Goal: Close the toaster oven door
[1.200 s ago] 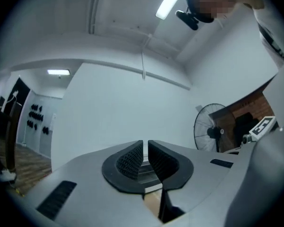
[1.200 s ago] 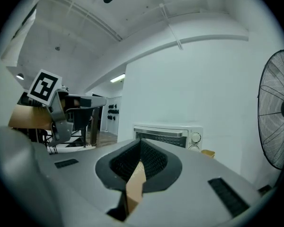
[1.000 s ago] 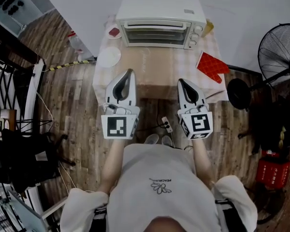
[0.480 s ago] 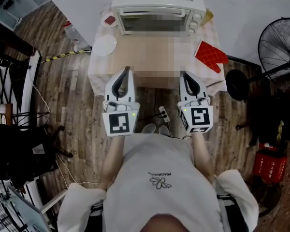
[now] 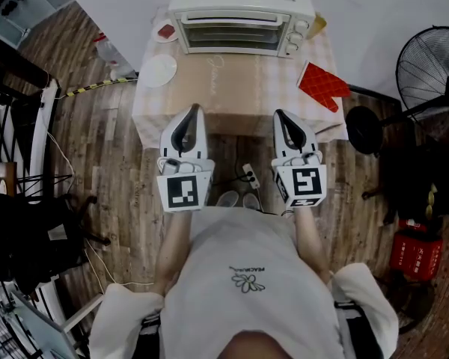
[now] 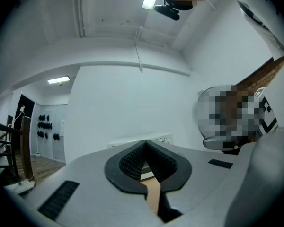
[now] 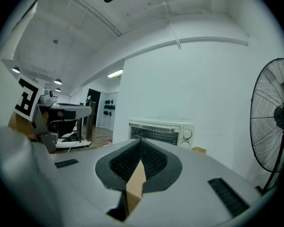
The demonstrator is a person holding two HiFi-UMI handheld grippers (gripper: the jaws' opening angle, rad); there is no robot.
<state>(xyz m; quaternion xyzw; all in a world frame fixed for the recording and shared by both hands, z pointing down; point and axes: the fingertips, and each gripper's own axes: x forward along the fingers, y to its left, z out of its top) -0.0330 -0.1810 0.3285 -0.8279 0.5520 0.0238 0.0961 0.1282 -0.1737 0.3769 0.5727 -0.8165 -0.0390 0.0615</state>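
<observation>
The white toaster oven (image 5: 239, 19) stands at the back of the table, and its glass door (image 5: 233, 37) is upright against the front. The right gripper view shows the toaster oven (image 7: 162, 132) face on with the door up. My left gripper (image 5: 194, 110) hangs over the table's front edge, left of centre, shut with nothing in it. My right gripper (image 5: 279, 115) is level with it on the right, also shut and empty. Both are well short of the oven. In their own views the left gripper (image 6: 145, 143) and right gripper (image 7: 141, 140) show their pads pressed together.
The table (image 5: 232, 96) has a checked cloth and a brown mat. On it lie a white plate (image 5: 158, 70), a small red dish (image 5: 165, 30) and a red oven mitt (image 5: 323, 87). A standing fan (image 5: 430, 69) is to the right. A power strip (image 5: 250, 176) lies on the floor.
The table and oven have slid a little up the head view, so the grippers now overlap less of the table. Both grippers stay shut.
</observation>
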